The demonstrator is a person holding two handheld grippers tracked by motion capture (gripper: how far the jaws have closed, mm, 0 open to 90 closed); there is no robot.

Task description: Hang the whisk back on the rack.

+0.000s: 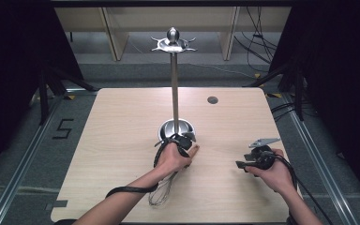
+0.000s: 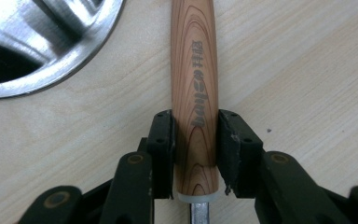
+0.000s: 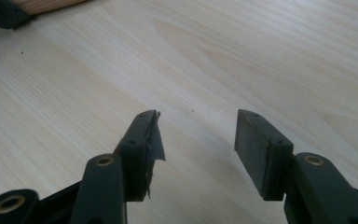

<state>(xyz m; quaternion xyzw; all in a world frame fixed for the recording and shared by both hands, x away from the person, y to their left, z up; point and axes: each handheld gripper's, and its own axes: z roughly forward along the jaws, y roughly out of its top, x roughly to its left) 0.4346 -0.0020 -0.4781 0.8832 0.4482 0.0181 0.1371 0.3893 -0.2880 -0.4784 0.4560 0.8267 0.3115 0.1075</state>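
Nearest you, the wire loops of a whisk (image 1: 160, 193) lie on the table (image 1: 122, 140) just under your left forearm. Its wooden handle (image 2: 195, 93) runs away from you along the table, with printed lettering along the grain. Your left hand-held gripper (image 2: 195, 154) is pinching that handle near its lower end: in the left gripper view both black pads sit against the wood, one on each side, just above the pale collar where the metal shaft comes out. The handle lies flat on the table, touching it.

To your right, well apart from the whisk, your right hand-held gripper (image 3: 196, 135) hangs low over bare table with its jaws spread and nothing between them. A torn scrap of padding hangs off its left pad.

Just beyond your left hand stands a round steel base (image 2: 37, 42), close beside the handle's far part though apart from it. From that base a slim metal pole (image 1: 174, 89) rises upright to a crown of small hooks (image 1: 173, 43) topped by a knob.
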